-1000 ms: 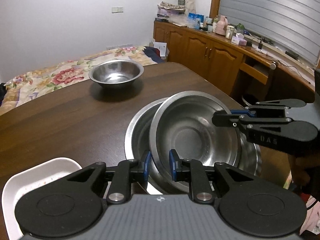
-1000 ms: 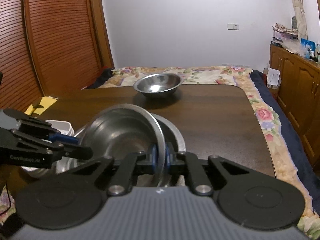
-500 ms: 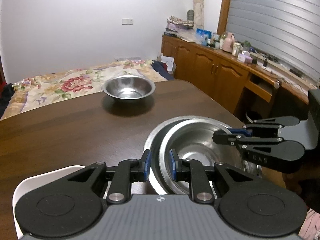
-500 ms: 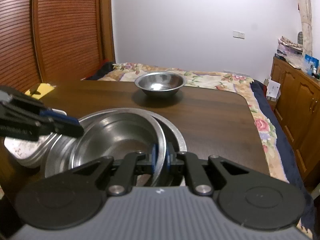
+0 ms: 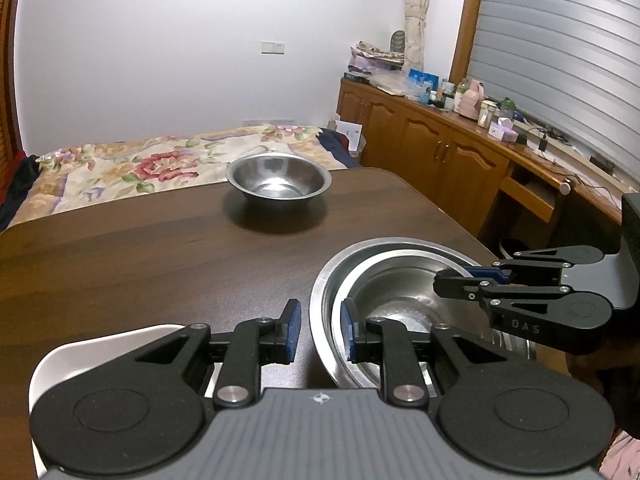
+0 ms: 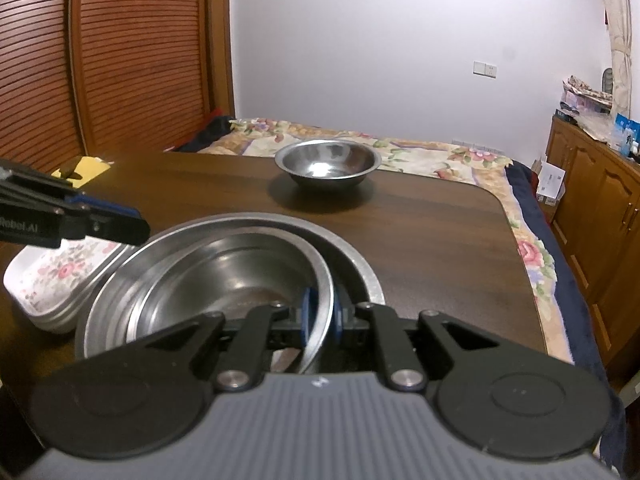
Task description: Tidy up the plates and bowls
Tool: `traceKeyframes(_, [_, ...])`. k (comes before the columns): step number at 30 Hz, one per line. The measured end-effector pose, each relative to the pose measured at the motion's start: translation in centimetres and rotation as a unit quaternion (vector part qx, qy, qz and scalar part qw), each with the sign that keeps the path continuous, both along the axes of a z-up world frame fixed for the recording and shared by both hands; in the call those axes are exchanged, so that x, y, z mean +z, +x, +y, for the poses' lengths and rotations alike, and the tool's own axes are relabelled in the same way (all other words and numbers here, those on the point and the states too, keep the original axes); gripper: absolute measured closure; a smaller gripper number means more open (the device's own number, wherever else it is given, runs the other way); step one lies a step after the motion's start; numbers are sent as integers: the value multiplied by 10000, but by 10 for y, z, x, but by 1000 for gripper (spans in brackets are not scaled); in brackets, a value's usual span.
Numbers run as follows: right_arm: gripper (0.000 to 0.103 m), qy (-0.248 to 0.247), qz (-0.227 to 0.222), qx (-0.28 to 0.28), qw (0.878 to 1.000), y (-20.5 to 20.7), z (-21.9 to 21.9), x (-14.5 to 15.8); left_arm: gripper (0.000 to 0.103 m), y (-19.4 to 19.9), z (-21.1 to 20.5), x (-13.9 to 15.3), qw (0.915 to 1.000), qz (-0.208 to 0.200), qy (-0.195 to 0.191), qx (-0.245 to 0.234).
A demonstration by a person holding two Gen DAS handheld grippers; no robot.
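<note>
Two steel bowls sit nested near the table's front edge: a smaller inner bowl (image 5: 400, 292) (image 6: 224, 272) inside a wider outer bowl (image 5: 322, 288) (image 6: 356, 268). My right gripper (image 6: 322, 312) (image 5: 444, 280) is shut on the inner bowl's near rim. My left gripper (image 5: 320, 330) (image 6: 138, 222) straddles both rims on the opposite side. Its jaws are opening, and the blue pads stand off the metal. A third steel bowl (image 5: 278, 180) (image 6: 328, 164) stands alone at the far side of the table.
A stack of white floral plates (image 6: 52, 276) (image 5: 100, 348) sits on the dark wooden table (image 5: 160, 260) left of the nested bowls. A bed with a flowered cover lies beyond the table, and wooden cabinets (image 5: 440, 148) line the right wall.
The inner bowl, held tilted up a second ago, has come down level into the outer bowl. My left jaws have spread apart off its rim.
</note>
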State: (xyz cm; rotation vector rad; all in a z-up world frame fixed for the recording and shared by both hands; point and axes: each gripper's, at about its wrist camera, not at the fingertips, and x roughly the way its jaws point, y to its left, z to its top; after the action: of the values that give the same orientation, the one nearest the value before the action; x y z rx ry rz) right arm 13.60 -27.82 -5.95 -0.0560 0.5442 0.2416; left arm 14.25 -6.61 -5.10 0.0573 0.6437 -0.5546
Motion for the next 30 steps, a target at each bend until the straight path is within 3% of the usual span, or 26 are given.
traceKeyframes(7, [89, 108, 12, -27, 9999, 1, -3, 1, 50, 2, 6, -1, 9999, -80, -23, 144])
traceKeyframes(12, [89, 263, 34, -89, 9996, 3, -6, 2, 46, 4, 7, 0, 9997, -72, -55, 215])
traceKeyframes(26, [86, 350, -223, -108, 9991, 5, -12, 19, 10, 11, 15, 6, 9987, -294, -65, 420])
traceKeyframes(27, [81, 355, -239, -107, 9990, 5, -12, 20, 10, 11, 16, 6, 9985, -314, -51, 447])
traceKeyframes(28, [67, 365, -264, -118, 9989, 5, -12, 21, 8, 11, 17, 6, 9984, -328, -41, 460])
traceKeyframes(30, [55, 424, -321, -131, 9985, 4, -13, 22, 7, 11, 17, 6, 9982, -357, -24, 472])
